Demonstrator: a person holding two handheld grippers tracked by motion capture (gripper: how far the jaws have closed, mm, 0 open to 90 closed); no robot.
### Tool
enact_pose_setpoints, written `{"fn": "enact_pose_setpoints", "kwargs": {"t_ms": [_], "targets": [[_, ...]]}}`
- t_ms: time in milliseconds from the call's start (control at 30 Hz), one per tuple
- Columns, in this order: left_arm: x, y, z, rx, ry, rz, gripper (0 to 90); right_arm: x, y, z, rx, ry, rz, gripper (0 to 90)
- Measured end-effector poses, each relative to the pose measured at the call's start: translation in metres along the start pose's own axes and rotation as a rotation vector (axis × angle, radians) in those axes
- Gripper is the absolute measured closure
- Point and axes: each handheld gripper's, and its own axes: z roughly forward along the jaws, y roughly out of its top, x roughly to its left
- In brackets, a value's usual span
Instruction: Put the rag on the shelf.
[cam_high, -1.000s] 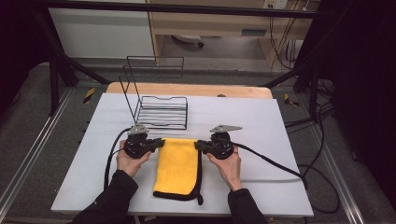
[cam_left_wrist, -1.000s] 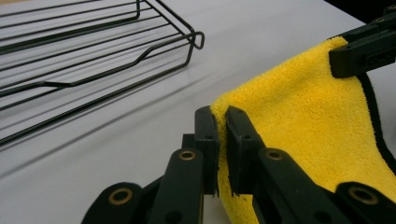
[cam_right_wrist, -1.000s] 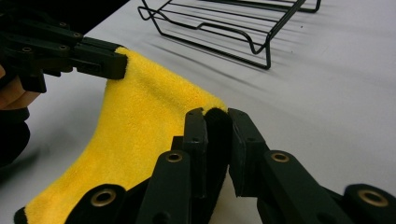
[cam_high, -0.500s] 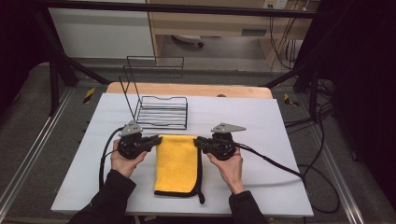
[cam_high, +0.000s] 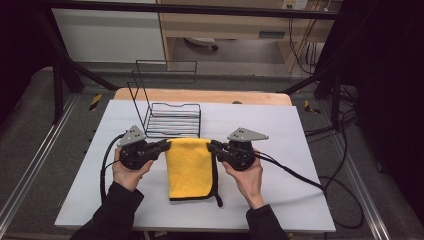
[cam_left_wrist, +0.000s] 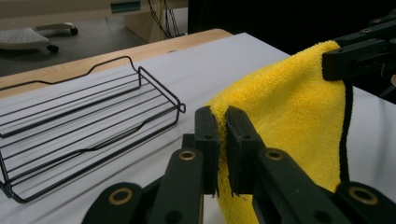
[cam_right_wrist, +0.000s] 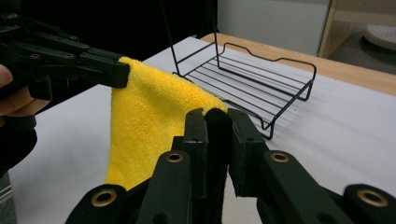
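Observation:
A yellow cloth (cam_high: 189, 167) with a black hem hangs between my two grippers, its far edge lifted off the white table and its near end resting on it. My left gripper (cam_high: 164, 146) is shut on the cloth's far left corner; in the left gripper view the jaws pinch the yellow cloth (cam_left_wrist: 285, 112) at the left gripper (cam_left_wrist: 221, 122). My right gripper (cam_high: 212, 146) is shut on the far right corner, and in the right gripper view the right gripper (cam_right_wrist: 217, 122) clamps the black-edged cloth (cam_right_wrist: 149, 121).
A black wire rack (cam_high: 170, 117) with a tall wire back stands just beyond the cloth on the white table (cam_high: 300, 145). A wooden strip (cam_high: 210, 96) runs along the table's far edge. Cables trail from both grippers, the right cable (cam_high: 300, 175) toward the table's right side.
Both grippers have lifted the cloth's far edge and drawn it toward the wire rack; the cloth now stretches taut between them.

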Motion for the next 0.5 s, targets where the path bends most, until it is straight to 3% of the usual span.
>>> {"fn": "enact_pose_setpoints", "kwargs": {"t_ms": [500], "targets": [[-0.004, 0.015, -0.018, -0.1, 0.028, 0.018, 84.0, 0.01, 0.022, -0.01, -0.081, -0.011, -0.059, 79.2]]}}
